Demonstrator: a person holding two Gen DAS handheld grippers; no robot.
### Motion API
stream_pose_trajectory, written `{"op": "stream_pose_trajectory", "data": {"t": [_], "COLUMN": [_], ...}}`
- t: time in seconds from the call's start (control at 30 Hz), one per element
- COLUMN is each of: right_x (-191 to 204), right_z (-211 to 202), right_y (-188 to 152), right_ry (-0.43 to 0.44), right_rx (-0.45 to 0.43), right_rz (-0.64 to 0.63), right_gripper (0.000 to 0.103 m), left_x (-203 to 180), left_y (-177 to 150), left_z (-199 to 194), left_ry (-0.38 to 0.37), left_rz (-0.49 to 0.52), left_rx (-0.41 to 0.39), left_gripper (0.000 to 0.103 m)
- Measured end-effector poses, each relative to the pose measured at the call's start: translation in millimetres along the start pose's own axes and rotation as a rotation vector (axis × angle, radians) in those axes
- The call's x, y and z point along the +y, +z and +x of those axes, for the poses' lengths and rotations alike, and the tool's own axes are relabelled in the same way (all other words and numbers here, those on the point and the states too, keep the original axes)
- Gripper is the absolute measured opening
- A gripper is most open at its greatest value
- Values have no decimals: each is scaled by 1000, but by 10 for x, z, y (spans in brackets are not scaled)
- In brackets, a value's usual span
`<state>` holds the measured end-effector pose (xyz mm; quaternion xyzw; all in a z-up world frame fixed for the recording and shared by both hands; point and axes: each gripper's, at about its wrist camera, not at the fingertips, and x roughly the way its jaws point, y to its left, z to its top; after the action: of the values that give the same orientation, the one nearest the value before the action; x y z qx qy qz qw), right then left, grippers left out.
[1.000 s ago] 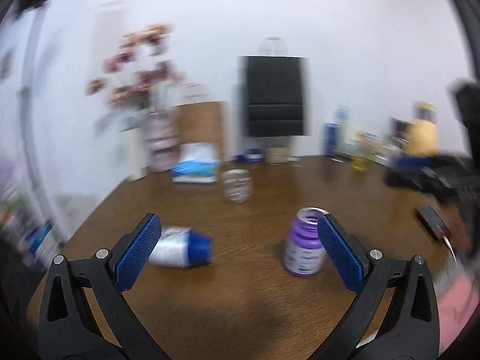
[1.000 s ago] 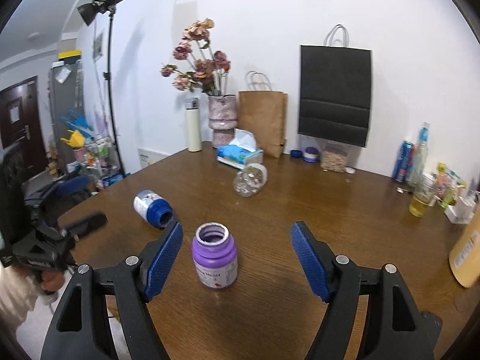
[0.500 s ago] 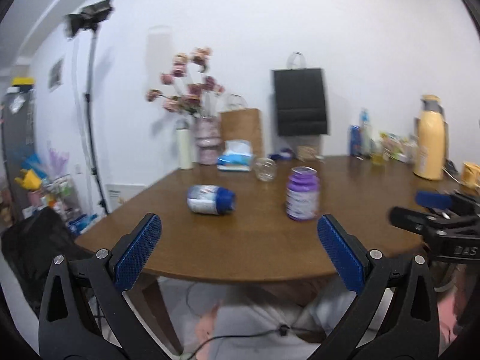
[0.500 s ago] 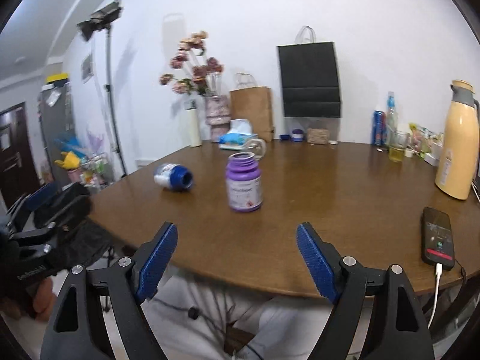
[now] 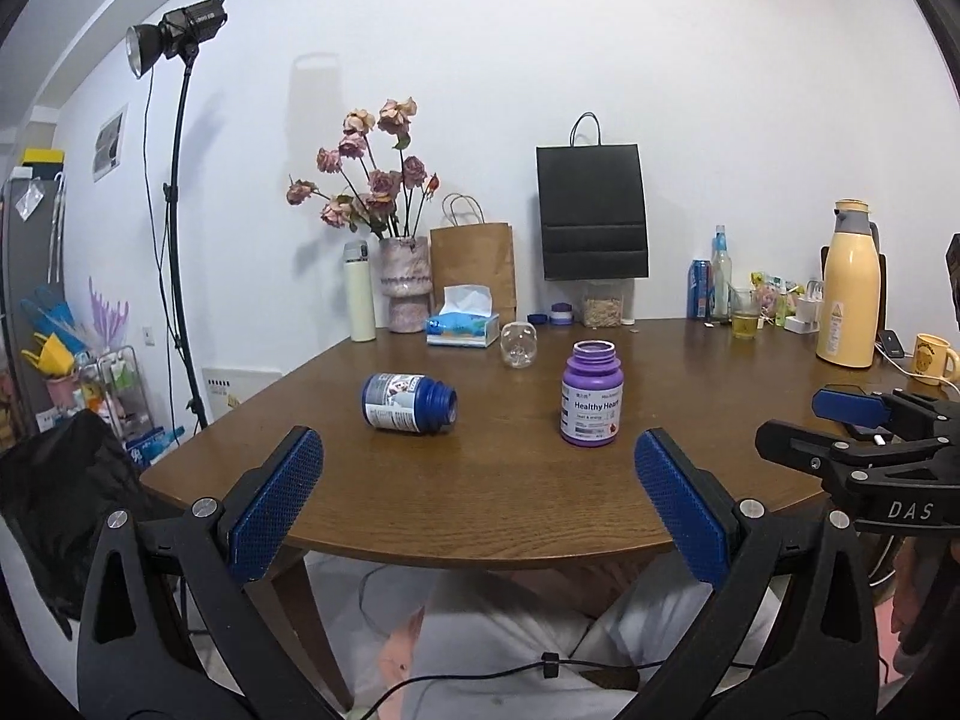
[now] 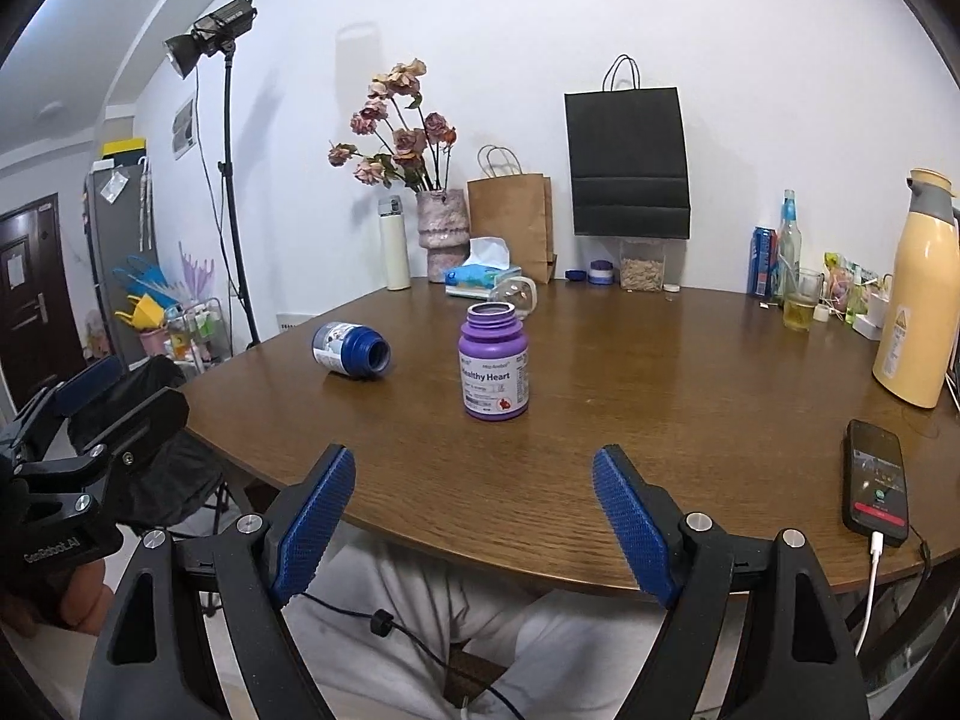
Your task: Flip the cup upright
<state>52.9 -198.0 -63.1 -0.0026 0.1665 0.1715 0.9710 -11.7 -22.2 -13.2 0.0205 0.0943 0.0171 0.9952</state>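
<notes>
A clear glass cup (image 5: 519, 345) (image 6: 517, 294) lies on its side toward the back of the brown table (image 5: 690, 396) (image 6: 660, 390). In front of it a purple bottle (image 5: 591, 396) (image 6: 493, 373) stands upright with no cap. A blue bottle (image 5: 408, 403) (image 6: 348, 350) lies on its side to the left. My left gripper (image 5: 477, 450) is open, held off the table's front edge. My right gripper (image 6: 474, 462) is open too, empty, and also off the front edge. Neither touches anything.
A phone (image 6: 875, 483) on a cable lies at the right front edge. A yellow thermos (image 5: 847, 288), a yellow mug (image 5: 933, 351) and drinks crowd the right side. A tissue box (image 5: 462, 324), flower vase (image 5: 407, 282) and paper bags line the back. A person's lap is below.
Both grippers have drawn back from above the table to beyond its front edge. The purple bottle stays upright and the blue bottle has not moved.
</notes>
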Motion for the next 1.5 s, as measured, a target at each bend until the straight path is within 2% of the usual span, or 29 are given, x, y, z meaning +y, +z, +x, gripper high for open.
{"op": "stream_pose_trajectory", "data": {"t": [1.5], "right_x": [14], "right_z": [-70], "right_y": [0], "right_ry": [-20], "right_rx": [-33], "right_rz": [-5], "right_gripper": [86], "left_x": [0], "left_y": [75], "left_z": [-13], "left_ry": [-3], "left_rz": [21], "left_rx": [-29], "left_gripper": [103]}}
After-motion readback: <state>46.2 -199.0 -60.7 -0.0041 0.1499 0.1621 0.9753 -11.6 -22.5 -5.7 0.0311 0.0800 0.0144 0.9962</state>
